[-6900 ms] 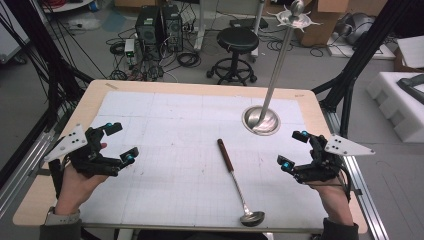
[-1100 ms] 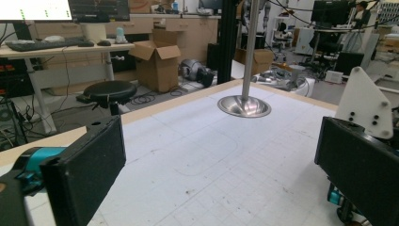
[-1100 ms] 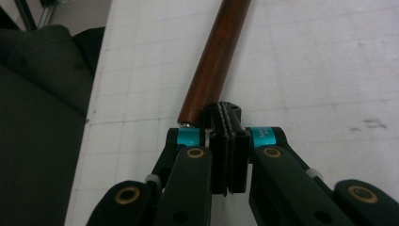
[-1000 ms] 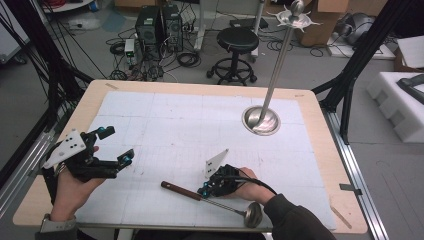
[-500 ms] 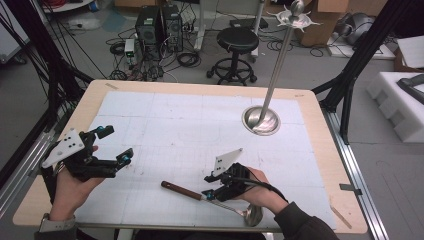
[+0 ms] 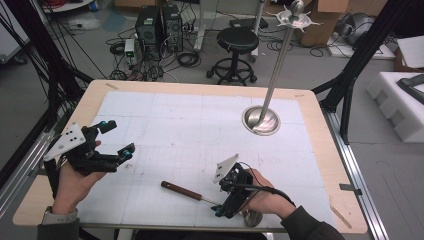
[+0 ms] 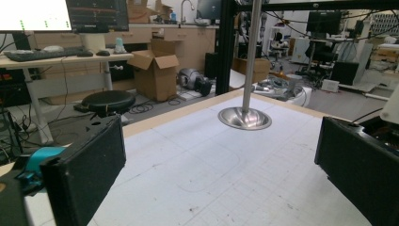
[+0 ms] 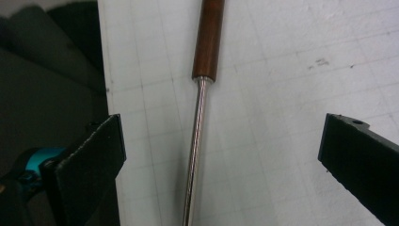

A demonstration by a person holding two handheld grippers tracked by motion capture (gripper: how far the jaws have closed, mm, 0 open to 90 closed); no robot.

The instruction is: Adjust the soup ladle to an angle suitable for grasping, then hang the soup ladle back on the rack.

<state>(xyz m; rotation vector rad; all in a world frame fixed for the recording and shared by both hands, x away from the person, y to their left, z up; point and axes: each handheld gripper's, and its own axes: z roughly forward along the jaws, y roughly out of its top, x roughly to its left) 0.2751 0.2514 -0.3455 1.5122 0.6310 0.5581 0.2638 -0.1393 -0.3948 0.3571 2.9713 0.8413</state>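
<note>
A ladle (image 6: pixel 176 189) with a brown wooden handle and a steel shaft lies flat on the white mat near the table's front edge, and its bowl (image 6: pixel 253 219) peeks out under the person's right hand. My right gripper (image 6: pixel 220 199) hovers just over the shaft. Its jaws have just been opening and now stand wide. In the right gripper view the shaft (image 8: pixel 196 141) runs up between them, clear of both pads. My left gripper (image 6: pixel 117 137) is held above the mat's left side, open with nothing in it (image 7: pixel 223 181).
A tall steel stand rises from a round base (image 6: pixel 261 120) at the back right of the mat, also seen ahead of the left gripper (image 7: pixel 244 118). The front edge of the table (image 8: pixel 101 70) lies close beside the ladle. A stool and cables are on the floor beyond.
The right gripper's jaws opened off the ladle's shaft and the hand lifted a little to the right. The ladle stayed flat on the mat. The left gripper kept still.
</note>
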